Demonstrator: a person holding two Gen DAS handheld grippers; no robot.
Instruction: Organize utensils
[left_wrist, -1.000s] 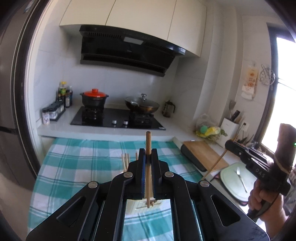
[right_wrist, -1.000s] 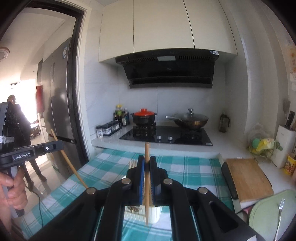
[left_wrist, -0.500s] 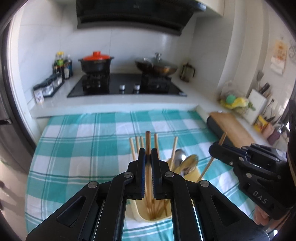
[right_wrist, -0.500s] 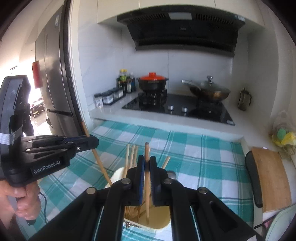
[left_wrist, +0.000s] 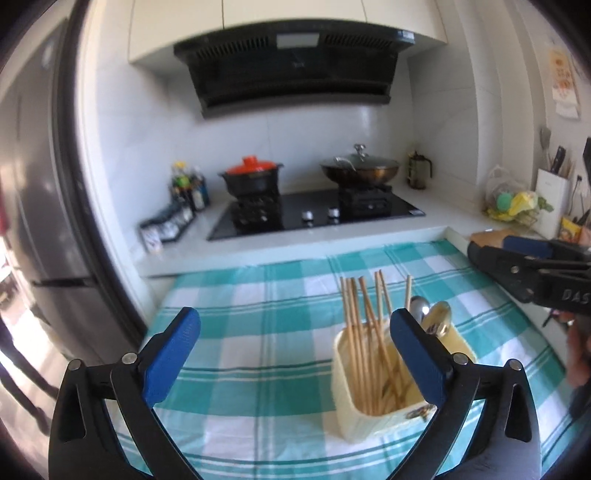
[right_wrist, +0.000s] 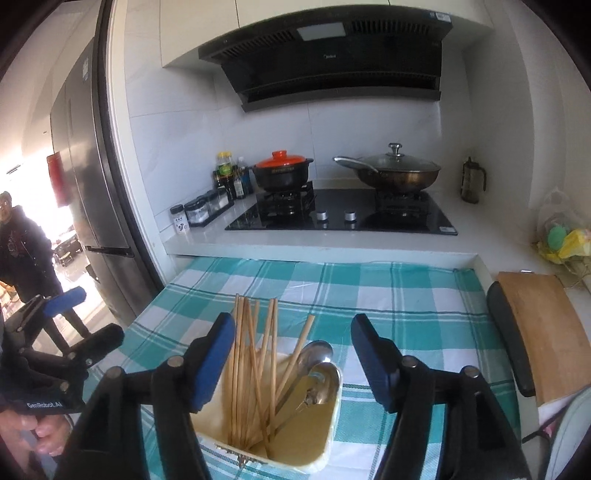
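Both chopsticks got dropped since the earlier frames, and each tool's jaws have just been opening with nothing between them.

Left wrist view: left tool (left_wrist: 291, 354) is wide, empty; I'd back it straight off so its right finger, near the rim, doesn't tip the cream utensil holder (left_wrist: 354, 417) on the checked table (left_wrist: 258, 332).

Right wrist view: right tool (right_wrist: 293, 354) is partly spread, straddling the holder. Chopsticks (right_wrist: 255, 365) stand left, spoons (right_wrist: 321, 369) right.
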